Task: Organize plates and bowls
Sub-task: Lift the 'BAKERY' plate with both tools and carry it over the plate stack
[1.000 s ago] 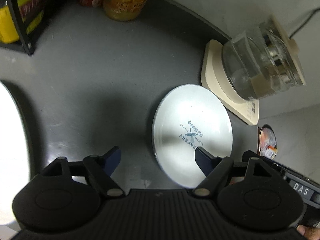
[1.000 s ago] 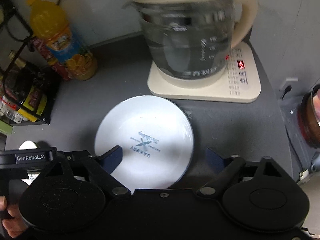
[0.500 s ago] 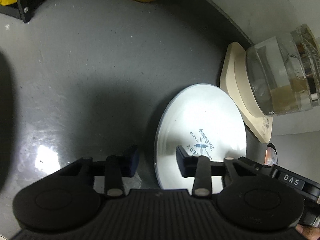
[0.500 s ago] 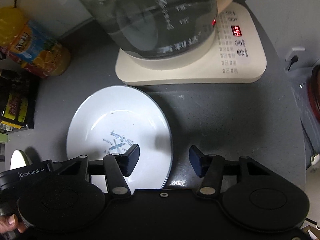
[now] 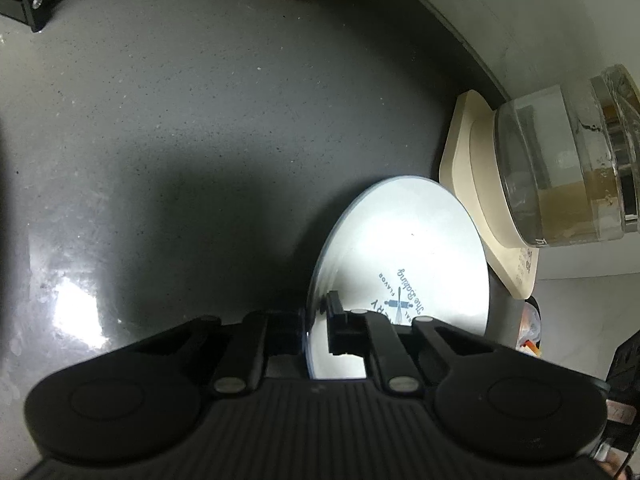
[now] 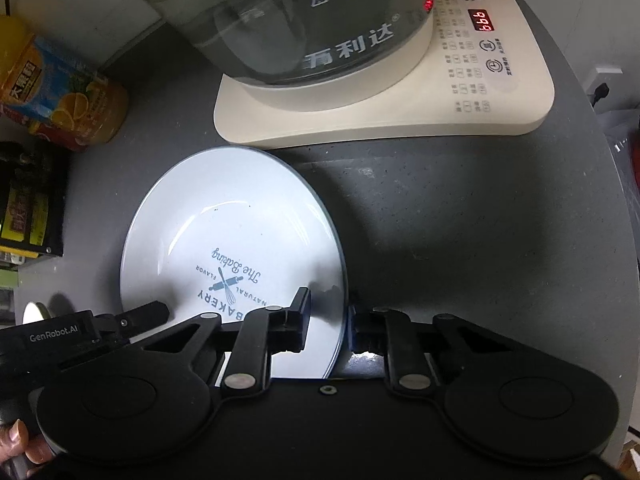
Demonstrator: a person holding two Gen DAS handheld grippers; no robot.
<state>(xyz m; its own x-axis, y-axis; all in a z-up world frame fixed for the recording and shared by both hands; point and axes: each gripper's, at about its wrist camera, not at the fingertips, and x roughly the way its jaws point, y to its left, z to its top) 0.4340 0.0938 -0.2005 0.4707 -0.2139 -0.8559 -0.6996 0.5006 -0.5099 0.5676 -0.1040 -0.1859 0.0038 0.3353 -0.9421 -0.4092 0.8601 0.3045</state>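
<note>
A white plate [image 6: 224,220] printed "The Baking Bakery" lies on the dark grey counter [image 6: 460,220] in front of a kettle base. My right gripper [image 6: 328,312] straddles its right rim; the jaws are closing, with the rim between the pads and both touching it. In the left wrist view the same plate [image 5: 400,248] looks tilted, and my left gripper [image 5: 314,316] is shut on its opposite rim. The right wrist view also shows the left gripper's black body [image 6: 100,332] at the plate's lower left edge.
A glass kettle [image 6: 304,20] stands on its cream base [image 6: 460,92] just behind the plate. An orange juice bottle [image 6: 60,92] and a black rack of bottles [image 6: 28,200] stand to the left. The counter edge curves down on the right.
Both grippers came down onto the plate from open. Their jaws narrowed step by step, and each now pinches a rim on opposite sides.
</note>
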